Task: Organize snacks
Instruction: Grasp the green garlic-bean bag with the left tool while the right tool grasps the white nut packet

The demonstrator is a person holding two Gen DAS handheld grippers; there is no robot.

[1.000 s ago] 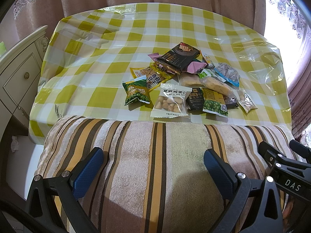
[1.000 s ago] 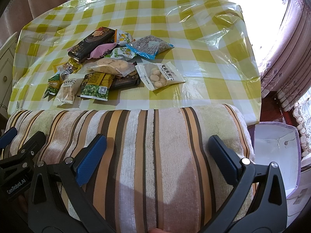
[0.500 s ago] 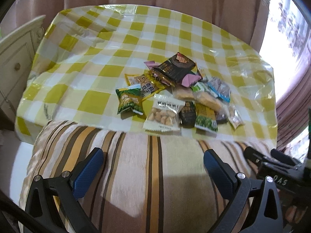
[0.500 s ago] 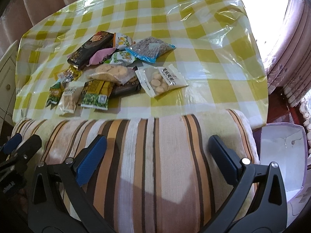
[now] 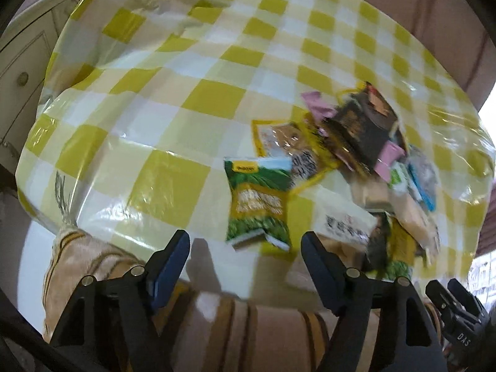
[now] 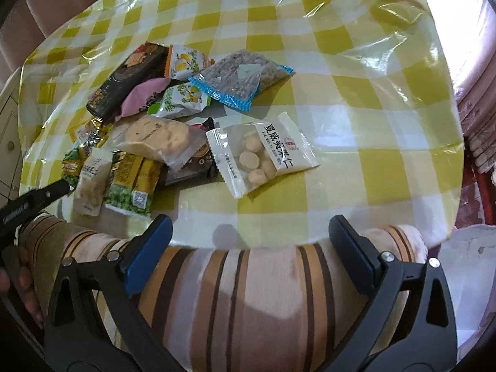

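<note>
Since a second ago both views have advanced from above the striped cushion toward the table, and the snack heap now lies much closer; the left tongs' gap has narrowed. Left wrist view, blurred: one table (image 5: pixel 173 99) under a yellow-checked cover; one striped cushion (image 5: pixel 93 266) along the near edge; one white cabinet (image 5: pixel 21 62) at far left. Snacks lie in a loose heap right of centre, too smeared to count in full: one green packet (image 5: pixel 259 204) nearest, just beyond the tips; one yellow packet (image 5: pixel 285 142) behind it; one dark box (image 5: pixel 362 124) atop the heap; one white nut packet (image 5: pixel 344 223) beside the right finger. Left tongs (image 5: pixel 245 249): jaws closing, still well apart, nothing between them, touching nothing. Right wrist view, sharp: about a dozen packets in one heap on the table (image 6: pixel 356 46), left of centre. Counted: one dark box (image 6: pixel 130 80), two lemon sweets (image 6: pixel 183 62), one pink packet (image 6: pixel 144 96), one blue-edged seed bag (image 6: pixel 245 77), one biscuit bag (image 6: pixel 158 136), two white nut packets (image 6: pixel 263 152), two green pea packets (image 6: pixel 133 183). Striped cushion (image 6: pixel 248 294) below. Right tongs (image 6: pixel 249 235): spread wide, empty, over the table's near edge, well short of the heap. Left tongs' tip (image 6: pixel 46 192) enters at left, near the pea packets.
</note>
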